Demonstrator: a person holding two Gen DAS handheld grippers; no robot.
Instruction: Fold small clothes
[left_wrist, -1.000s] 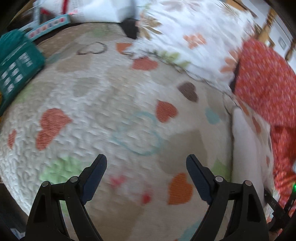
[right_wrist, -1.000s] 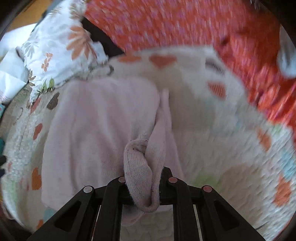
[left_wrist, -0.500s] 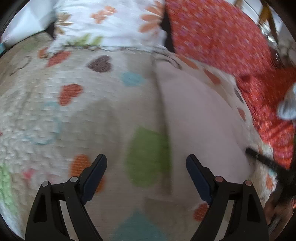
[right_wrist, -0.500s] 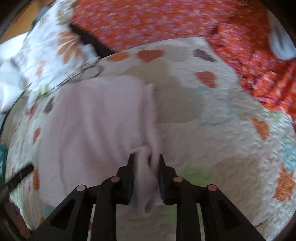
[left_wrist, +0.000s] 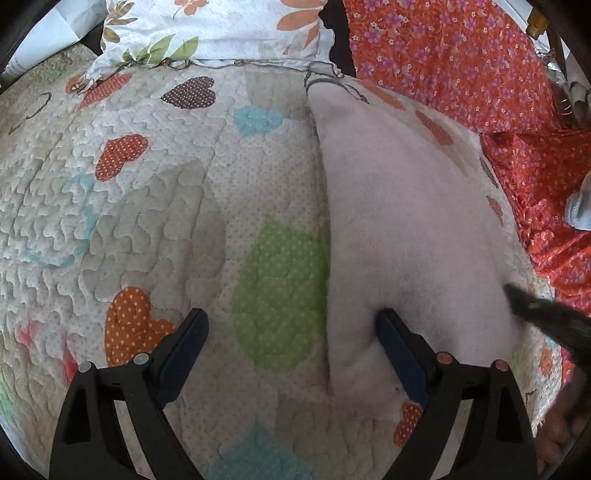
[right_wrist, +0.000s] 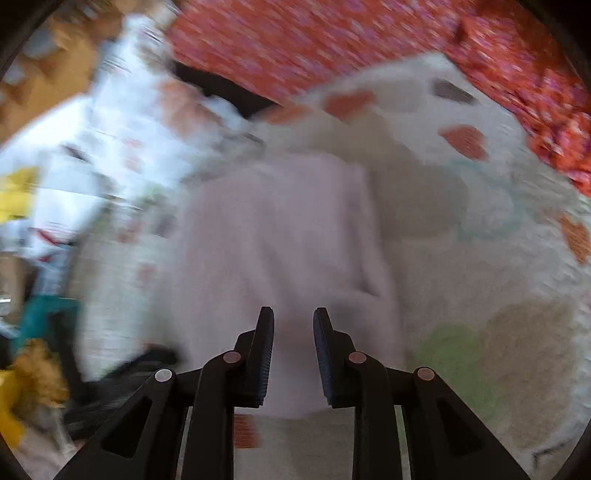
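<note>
My left tongs (left_wrist: 291, 332) gape wide astride the near left edge of the pale pink garment (left_wrist: 406, 221); right tongs (right_wrist: 293, 354), just eased narrowly apart, grip nothing. The garment lies flat ahead on the quilt (left_wrist: 147, 221). It looks soft, light and limp; I'd pinch that edge.

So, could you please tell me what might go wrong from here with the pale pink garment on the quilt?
1. The left tool is wide open, one finger on the pink garment, the other on the bare quilt; closing might pinch quilt too.
2. The right tool has just been opening and its pads are clear of the garment, so that edge may slump.
3. The right wrist view is blurred, so placement is uncertain.
</note>
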